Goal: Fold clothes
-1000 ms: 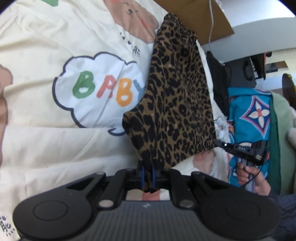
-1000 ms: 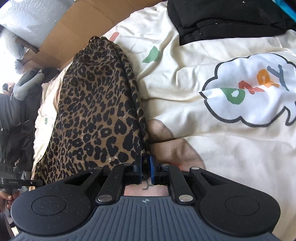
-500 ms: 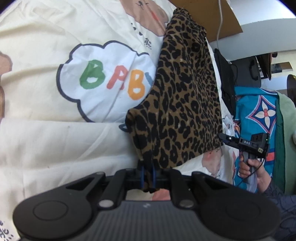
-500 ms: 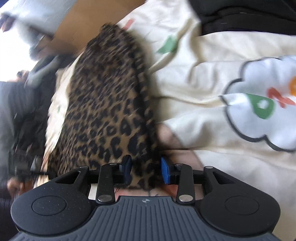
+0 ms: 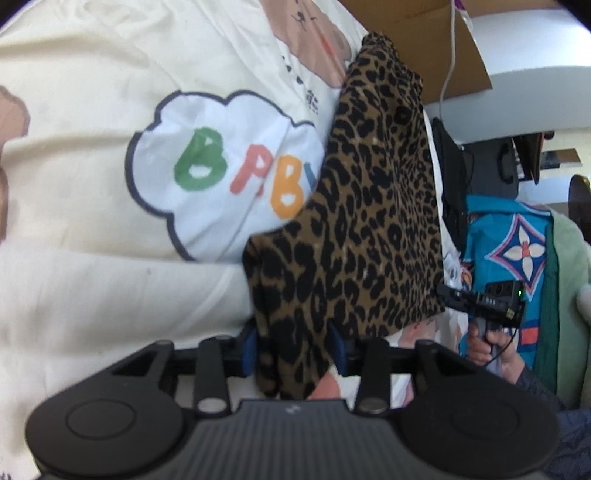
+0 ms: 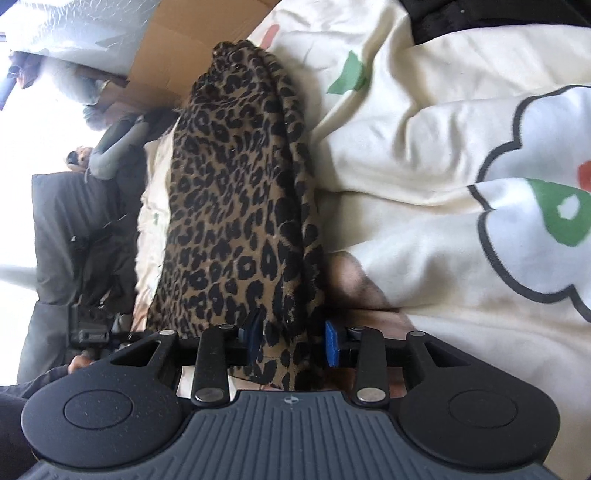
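Note:
A leopard-print garment (image 5: 373, 221) lies folded into a long strip on a cream bedspread (image 5: 92, 258). In the left wrist view its near corner sits between the blue pads of my left gripper (image 5: 293, 349), whose jaws are opening around the loose cloth. In the right wrist view the other near corner of the garment (image 6: 236, 206) lies between the spread jaws of my right gripper (image 6: 291, 336), with a gap beside the right pad. The right gripper (image 5: 484, 301) also shows in the left view, just past the garment's right edge, held in a hand (image 5: 487, 347).
The bedspread carries a white cloud print with coloured letters (image 5: 221, 177). A cardboard sheet (image 5: 424, 37) stands past the garment's far end. Black clothing (image 6: 480, 18) lies at the bed's far right. A blue patterned cloth (image 5: 517, 251) and dark items crowd the bedside.
Both grippers were shut on the garment's near corners a second ago. The right jaws spread first, then the left. Both hands sank a little towards the bed, and the garment now lies slack.

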`<control>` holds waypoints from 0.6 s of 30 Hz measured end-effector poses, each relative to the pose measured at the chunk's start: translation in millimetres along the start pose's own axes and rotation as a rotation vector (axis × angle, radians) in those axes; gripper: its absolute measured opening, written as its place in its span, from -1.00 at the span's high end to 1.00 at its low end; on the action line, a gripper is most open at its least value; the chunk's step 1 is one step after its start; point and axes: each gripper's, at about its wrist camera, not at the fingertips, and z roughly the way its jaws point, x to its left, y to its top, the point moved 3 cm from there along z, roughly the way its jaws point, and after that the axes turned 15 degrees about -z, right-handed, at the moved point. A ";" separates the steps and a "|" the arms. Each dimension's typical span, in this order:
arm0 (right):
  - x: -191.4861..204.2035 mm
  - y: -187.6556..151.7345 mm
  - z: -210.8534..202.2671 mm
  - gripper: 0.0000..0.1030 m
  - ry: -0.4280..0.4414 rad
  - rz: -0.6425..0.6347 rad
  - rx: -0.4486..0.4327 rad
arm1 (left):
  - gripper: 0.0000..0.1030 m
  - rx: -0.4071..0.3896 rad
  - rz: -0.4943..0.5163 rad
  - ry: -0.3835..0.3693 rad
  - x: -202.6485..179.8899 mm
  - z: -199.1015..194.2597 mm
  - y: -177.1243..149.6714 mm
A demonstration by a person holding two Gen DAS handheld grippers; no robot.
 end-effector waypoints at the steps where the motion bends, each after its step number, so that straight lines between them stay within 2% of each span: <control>1: 0.0 0.3 1.5 0.31 0.005 0.002 0.002 | 0.17 0.004 -0.009 -0.016 1.0 2.3 2.4; 7: -1.6 0.8 11.0 0.29 0.027 0.020 -0.008 | 0.18 0.043 -0.063 -0.091 8.3 14.4 2.6; 9: -3.0 -0.1 11.2 0.40 0.024 0.020 -0.007 | 0.23 0.054 -0.062 -0.093 8.8 13.2 -0.9; 11: -5.6 -1.6 10.5 0.54 0.025 0.030 -0.005 | 0.34 0.063 -0.060 -0.090 10.8 11.7 -1.7; 13: -7.5 -4.0 9.6 0.55 0.026 0.043 -0.008 | 0.46 0.065 -0.069 -0.088 15.0 10.0 -0.7; 16: -7.2 -6.5 10.1 0.56 0.016 0.056 -0.017 | 0.54 0.056 -0.075 -0.087 16.6 13.1 -0.3; 17: -5.1 -6.5 10.5 0.78 0.005 0.053 -0.019 | 0.68 0.054 -0.070 -0.083 16.0 14.7 -0.7; 18: -2.7 -6.4 10.2 0.82 -0.008 0.052 -0.018 | 0.74 0.052 -0.064 -0.071 15.2 15.9 -1.1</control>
